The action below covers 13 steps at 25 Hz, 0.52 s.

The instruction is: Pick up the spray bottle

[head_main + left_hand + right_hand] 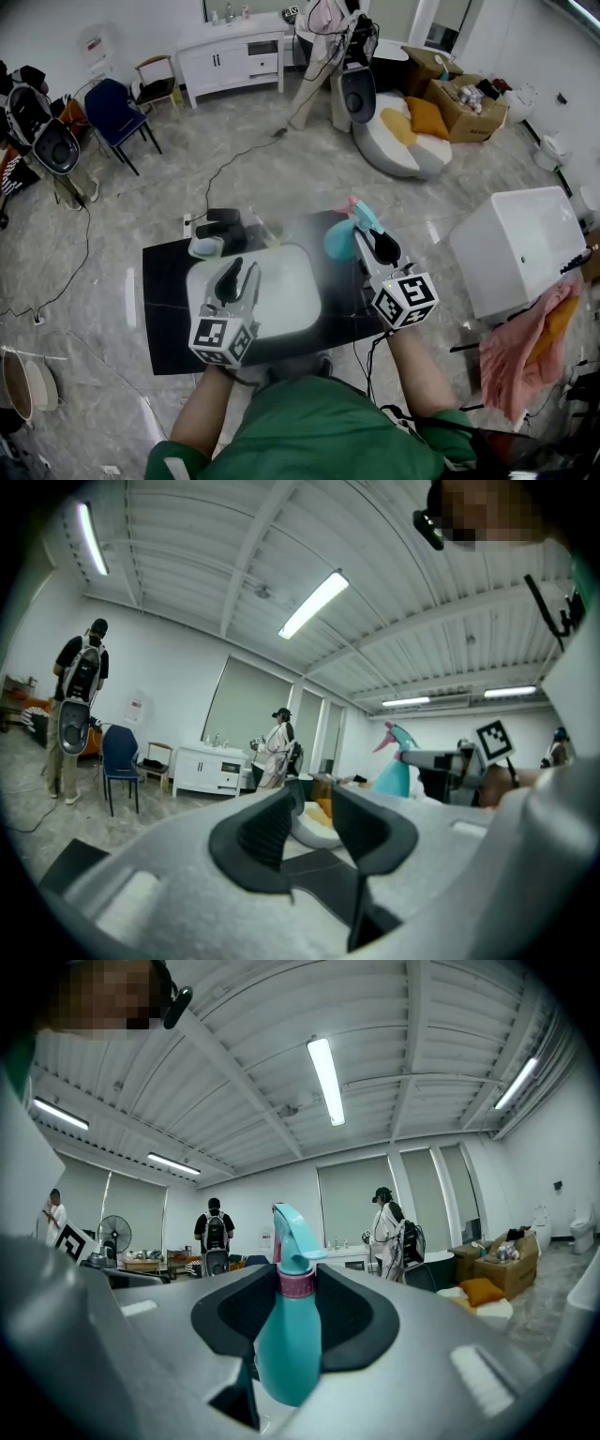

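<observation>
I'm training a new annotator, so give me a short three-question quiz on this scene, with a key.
1. True or false: the left tongs hold the spray bottle.
2. In the head view, the left tongs show over: A a white basin, B a blue chair, C a cardboard box.
3. Fill in: the right tongs are closed on the bottle at its ____ collar.
Key: 1 false; 2 A; 3 pink.

One teal spray bottle; two grippers, left gripper and right gripper; one black table; one white basin; one blue chair.
</observation>
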### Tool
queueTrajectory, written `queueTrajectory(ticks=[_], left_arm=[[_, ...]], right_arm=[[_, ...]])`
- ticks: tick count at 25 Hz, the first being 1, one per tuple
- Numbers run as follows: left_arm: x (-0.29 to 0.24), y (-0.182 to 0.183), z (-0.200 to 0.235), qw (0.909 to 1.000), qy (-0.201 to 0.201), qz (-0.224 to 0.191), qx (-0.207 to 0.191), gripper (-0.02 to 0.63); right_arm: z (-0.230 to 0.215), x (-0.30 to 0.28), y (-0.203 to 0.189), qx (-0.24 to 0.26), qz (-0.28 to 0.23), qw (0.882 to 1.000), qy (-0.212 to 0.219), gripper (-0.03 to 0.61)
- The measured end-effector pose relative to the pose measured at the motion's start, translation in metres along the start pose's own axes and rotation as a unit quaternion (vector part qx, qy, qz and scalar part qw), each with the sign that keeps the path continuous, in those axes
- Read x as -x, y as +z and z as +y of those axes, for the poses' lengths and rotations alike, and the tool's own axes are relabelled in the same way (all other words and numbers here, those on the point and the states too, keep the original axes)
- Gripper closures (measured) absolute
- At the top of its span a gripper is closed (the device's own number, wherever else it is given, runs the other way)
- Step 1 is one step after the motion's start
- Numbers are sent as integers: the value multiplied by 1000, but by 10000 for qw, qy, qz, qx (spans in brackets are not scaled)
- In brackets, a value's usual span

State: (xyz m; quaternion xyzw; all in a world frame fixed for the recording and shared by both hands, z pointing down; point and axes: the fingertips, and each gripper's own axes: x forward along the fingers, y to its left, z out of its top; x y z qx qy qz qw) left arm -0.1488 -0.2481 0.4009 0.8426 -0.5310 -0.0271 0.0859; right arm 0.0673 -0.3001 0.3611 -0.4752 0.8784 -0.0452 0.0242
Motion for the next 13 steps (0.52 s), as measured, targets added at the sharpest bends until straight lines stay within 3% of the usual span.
queueTrajectory(ticks=[13], left_arm=[[3,1,0,10000,-46,-12,-4,482]], right_arm=[[4,3,0,10,2,10000,-32,446]])
